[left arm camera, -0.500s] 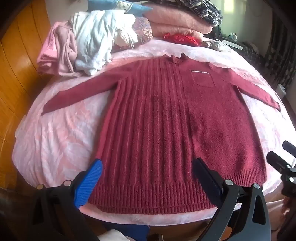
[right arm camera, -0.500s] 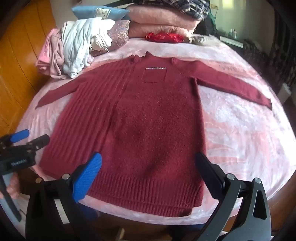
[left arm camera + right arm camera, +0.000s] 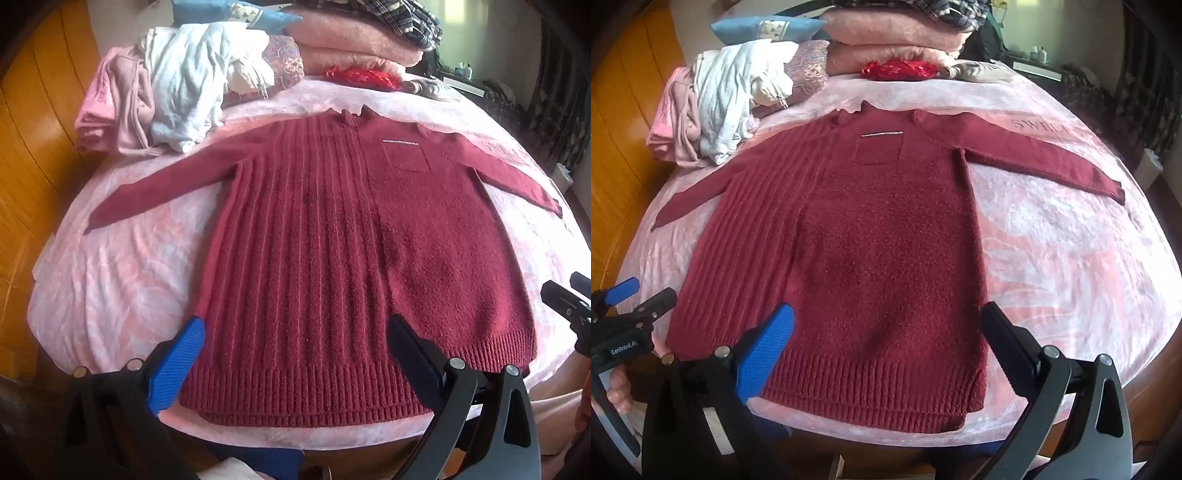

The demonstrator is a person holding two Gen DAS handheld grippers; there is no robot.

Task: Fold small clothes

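A dark red knit sweater (image 3: 332, 251) lies flat, front up, on the pink bed cover (image 3: 110, 295), both sleeves spread out sideways and its ribbed hem toward me. My left gripper (image 3: 295, 332) hovers open above the hem's left half, nothing between its blue and black fingers. In the right wrist view the same sweater (image 3: 857, 240) fills the middle, and my right gripper (image 3: 886, 328) hangs open over the hem's right half. The left gripper (image 3: 639, 295) shows there at the left edge, held by a hand, beside the sweater's lower left corner.
A heap of pink and white clothes (image 3: 166, 92) lies at the bed's far left. Folded pink blankets (image 3: 351, 40), a blue cushion (image 3: 764, 27) and a red cloth (image 3: 362, 75) sit along the far edge. A wooden wall (image 3: 33, 147) stands to the left.
Both grippers have shifted only slightly; the sweater lies as before and both pairs of jaws stay wide.
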